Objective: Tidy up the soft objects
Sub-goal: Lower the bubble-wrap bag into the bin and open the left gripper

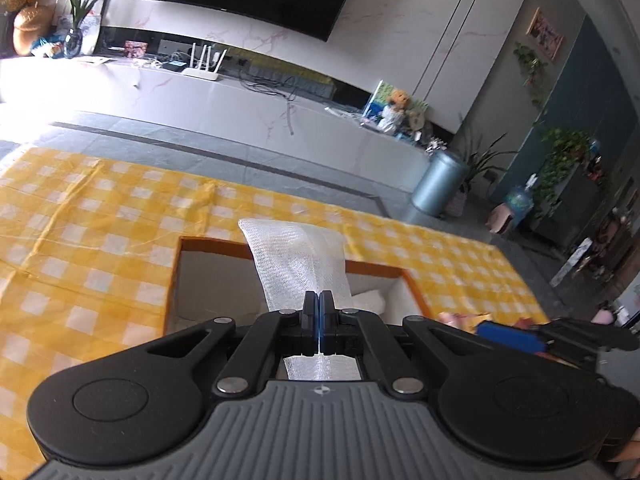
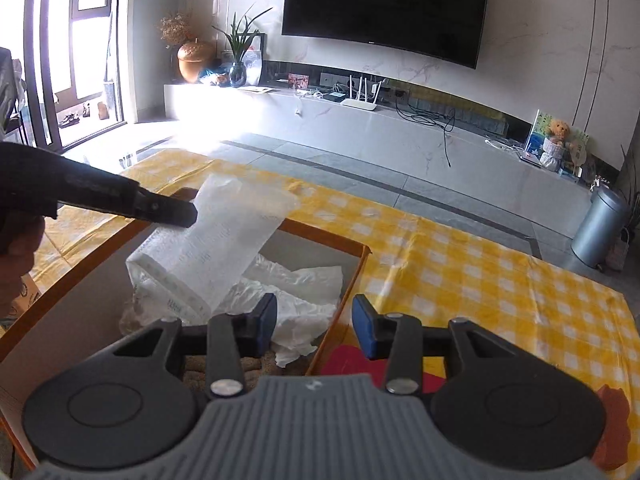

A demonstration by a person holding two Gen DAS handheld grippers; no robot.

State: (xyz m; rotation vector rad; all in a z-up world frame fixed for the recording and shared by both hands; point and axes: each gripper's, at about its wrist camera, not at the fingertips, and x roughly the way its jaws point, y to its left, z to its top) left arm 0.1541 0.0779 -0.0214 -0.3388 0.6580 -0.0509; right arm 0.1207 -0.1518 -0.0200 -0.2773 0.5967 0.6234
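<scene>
- My left tongs (image 1: 319,300) are clenched on a white gauze-like mesh piece (image 1: 298,258), pinched near one end so the rest sticks out ahead over the open box (image 1: 176,276); I judge I am carrying it there to drop it in.
- From the right wrist view the same piece reads as a pale, stiff-looking sheet (image 2: 224,240) hanging from the left tongs (image 2: 176,214) above the box (image 2: 344,292), not yet resting inside.
- My right tongs (image 2: 314,326) stand released with nothing between the pads, hovering over the box's near right corner, out of the way.
- The box sits on a worktop under a yellow checked cloth (image 2: 480,272).
- Inside it lies crumpled white tissue or cloth (image 2: 304,292), and something brownish lower down that I cannot identify.
</scene>
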